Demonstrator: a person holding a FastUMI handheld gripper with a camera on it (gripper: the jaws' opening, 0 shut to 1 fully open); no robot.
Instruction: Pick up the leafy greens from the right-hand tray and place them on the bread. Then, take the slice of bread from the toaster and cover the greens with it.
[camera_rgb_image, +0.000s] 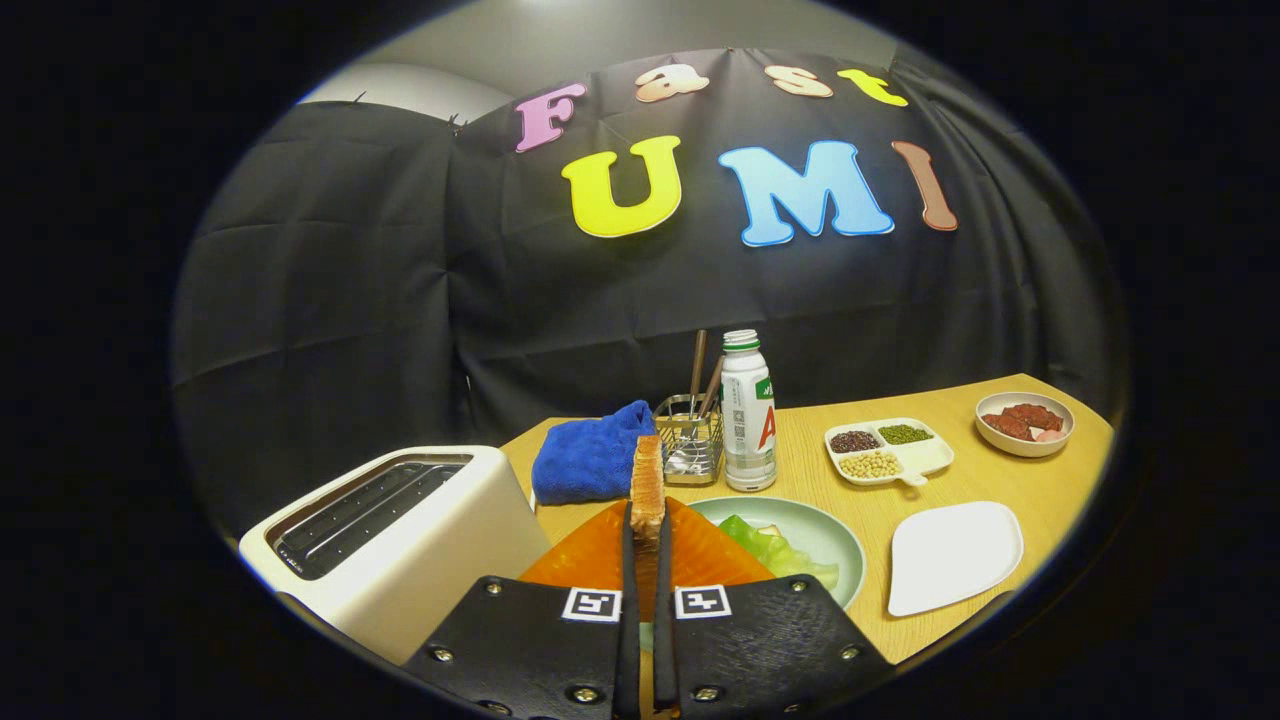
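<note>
Fingers (647, 560) pinch one bread slice (647, 490) upright. One plate (815, 535) at 2 o'clock holds greens (775, 548); toaster (400, 545) at 10.

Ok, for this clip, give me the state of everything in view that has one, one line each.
gripper: shut on the bread slice, held edge-on and upright
bread slice: out of the toaster, lifted above the plate
toaster: slots empty
leafy greens: lying on the green plate
green plate: holds the greens
white tray: bare
bottle: upright, capped
divided dish: three compartments filled, one bare
</note>
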